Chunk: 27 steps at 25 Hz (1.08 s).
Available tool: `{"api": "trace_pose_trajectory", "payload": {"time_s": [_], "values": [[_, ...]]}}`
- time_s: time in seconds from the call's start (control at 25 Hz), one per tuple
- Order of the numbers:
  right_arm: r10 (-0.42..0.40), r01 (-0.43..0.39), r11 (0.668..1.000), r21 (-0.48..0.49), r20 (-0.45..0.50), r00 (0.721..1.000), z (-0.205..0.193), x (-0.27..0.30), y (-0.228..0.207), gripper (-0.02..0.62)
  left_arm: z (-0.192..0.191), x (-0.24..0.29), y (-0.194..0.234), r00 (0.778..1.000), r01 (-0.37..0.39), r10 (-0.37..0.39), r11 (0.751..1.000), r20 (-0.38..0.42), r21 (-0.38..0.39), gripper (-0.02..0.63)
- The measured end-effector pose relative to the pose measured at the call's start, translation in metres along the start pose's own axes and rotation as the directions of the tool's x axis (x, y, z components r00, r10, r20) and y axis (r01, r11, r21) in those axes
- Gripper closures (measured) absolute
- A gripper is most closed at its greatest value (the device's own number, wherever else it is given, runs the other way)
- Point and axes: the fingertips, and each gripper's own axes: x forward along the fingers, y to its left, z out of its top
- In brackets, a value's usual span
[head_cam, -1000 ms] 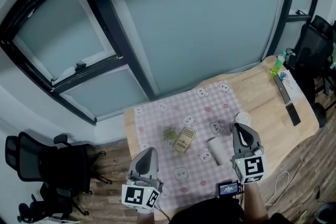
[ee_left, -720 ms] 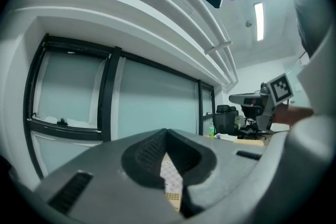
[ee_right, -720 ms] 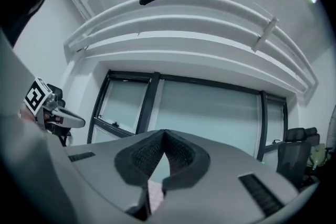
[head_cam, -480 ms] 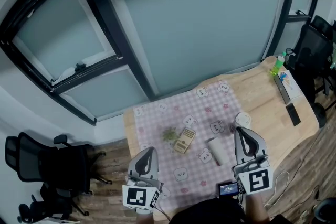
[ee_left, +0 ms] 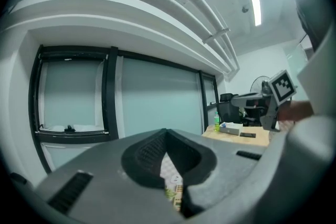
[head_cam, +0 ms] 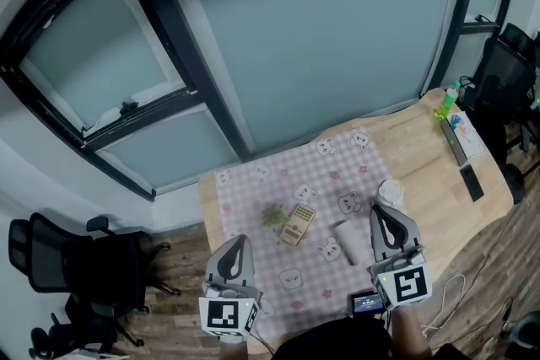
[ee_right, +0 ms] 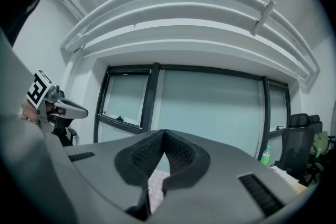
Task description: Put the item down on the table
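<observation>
Jaws clenched empty, left gripper [head_cam: 238, 242] and right gripper [head_cam: 379, 212] hover; a stray swing could knock the white roll [head_cam: 348, 240] beside the right jaws.

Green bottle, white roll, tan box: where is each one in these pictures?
green bottle [head_cam: 445, 104], head view, middle of its body.
white roll [head_cam: 348, 241], head view, middle of its side.
tan box [head_cam: 296, 224], head view, centre of its top face.

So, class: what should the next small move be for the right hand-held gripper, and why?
Probably just draw the right hand-held gripper back toward the body: its jaws are shut on nothing, and the white roll already lies on the checked cloth.
</observation>
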Motion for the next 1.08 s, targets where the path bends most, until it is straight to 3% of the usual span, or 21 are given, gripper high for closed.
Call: {"api": "trace_pose_trajectory", "payload": {"time_s": [1.08], "values": [[0.021,-0.021,1.0,0.012,-0.066,0.998,-0.012,0.003,-0.003,0.578,0.006,0.003,-0.002,1.0,0.018,-0.018,1.0,0.004,0.022,0.606]]}}
